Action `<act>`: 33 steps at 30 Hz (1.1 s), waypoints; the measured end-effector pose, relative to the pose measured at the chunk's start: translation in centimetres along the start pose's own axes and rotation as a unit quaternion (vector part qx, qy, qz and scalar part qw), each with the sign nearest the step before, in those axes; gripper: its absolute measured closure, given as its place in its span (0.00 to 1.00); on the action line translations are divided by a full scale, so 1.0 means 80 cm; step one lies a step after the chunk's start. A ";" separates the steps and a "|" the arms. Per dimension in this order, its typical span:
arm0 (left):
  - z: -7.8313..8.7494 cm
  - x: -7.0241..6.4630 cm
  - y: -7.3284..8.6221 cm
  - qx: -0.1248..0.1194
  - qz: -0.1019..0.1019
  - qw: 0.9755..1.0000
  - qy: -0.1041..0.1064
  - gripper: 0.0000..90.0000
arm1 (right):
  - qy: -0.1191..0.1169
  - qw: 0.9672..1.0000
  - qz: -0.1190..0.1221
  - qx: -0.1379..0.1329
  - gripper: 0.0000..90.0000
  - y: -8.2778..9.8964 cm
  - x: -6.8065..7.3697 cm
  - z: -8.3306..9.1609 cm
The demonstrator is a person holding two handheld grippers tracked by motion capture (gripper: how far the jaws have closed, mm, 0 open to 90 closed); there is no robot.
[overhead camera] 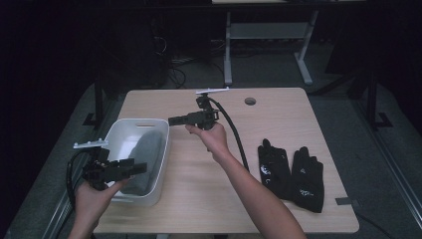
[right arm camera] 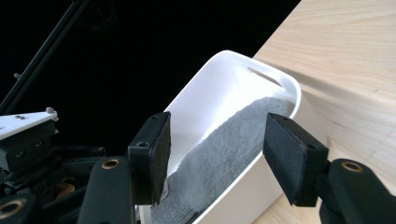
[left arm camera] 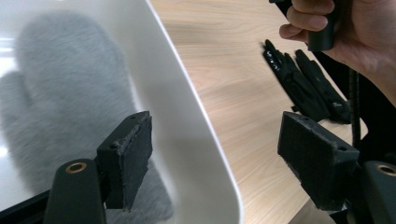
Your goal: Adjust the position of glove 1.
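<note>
A white bin (overhead camera: 137, 121) stands on the left of the wooden table (overhead camera: 278, 119), and a grey fleece mitten (overhead camera: 147, 159) lies inside it. My left gripper (overhead camera: 142, 168) hovers over the bin's near end, open and empty. In the left gripper view its jaws (left arm camera: 217, 140) straddle the bin's wall (left arm camera: 187, 116), above the mitten (left arm camera: 60, 84). My right gripper (overhead camera: 171, 120) is held above the table by the bin's far right corner, pointing left, open and empty. In the right gripper view its jaws (right arm camera: 217, 144) frame the bin (right arm camera: 224, 79) and the mitten (right arm camera: 233, 144).
A pair of black gloves (overhead camera: 291, 172) lies flat on the right half of the table, also seen as black gloves (left arm camera: 303, 88) beyond the bin. A round cable hole (overhead camera: 250, 101) sits near the far edge. Bare wood lies between bin and gloves.
</note>
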State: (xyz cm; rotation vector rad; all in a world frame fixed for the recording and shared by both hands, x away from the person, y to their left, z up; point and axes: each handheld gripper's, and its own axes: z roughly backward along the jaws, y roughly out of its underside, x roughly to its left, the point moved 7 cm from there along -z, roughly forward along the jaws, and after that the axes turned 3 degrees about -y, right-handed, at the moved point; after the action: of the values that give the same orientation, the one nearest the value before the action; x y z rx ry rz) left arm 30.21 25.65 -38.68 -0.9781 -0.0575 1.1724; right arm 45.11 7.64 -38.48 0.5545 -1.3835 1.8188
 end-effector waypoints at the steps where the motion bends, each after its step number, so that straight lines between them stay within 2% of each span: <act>1: -0.002 -0.002 -0.001 0.001 -0.001 1.000 0.001 0.28 | 0.001 1.000 -0.004 0.000 0.46 0.001 -0.001 0.004; 3: -0.006 -0.007 -0.003 0.001 0.000 1.000 0.004 0.28 | 0.003 1.000 -0.003 -0.004 0.46 0.001 -0.003 0.011; 7: -0.012 -0.015 -0.007 0.003 -0.006 1.000 0.009 0.27 | 0.004 1.000 -0.009 -0.011 0.45 0.001 -0.007 0.025; 20: -0.029 -0.041 -0.015 0.011 -0.024 0.999 0.025 0.26 | 0.018 0.999 -0.005 -0.030 0.44 0.000 -0.011 0.067; 25: -0.035 -0.048 -0.016 0.013 -0.023 0.999 0.030 0.26 | 0.021 0.999 -0.005 -0.034 0.44 0.001 -0.014 0.079; 33: -0.049 -0.064 -0.024 0.020 -0.036 0.998 0.038 0.26 | 0.026 0.999 -0.014 -0.036 0.43 0.009 -0.025 0.105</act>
State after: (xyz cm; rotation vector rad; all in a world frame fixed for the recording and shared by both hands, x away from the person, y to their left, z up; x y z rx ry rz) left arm 31.39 19.13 -37.58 -0.9766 -0.0087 1.0664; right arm 44.89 -1.02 -37.72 0.4839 -1.3924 1.7419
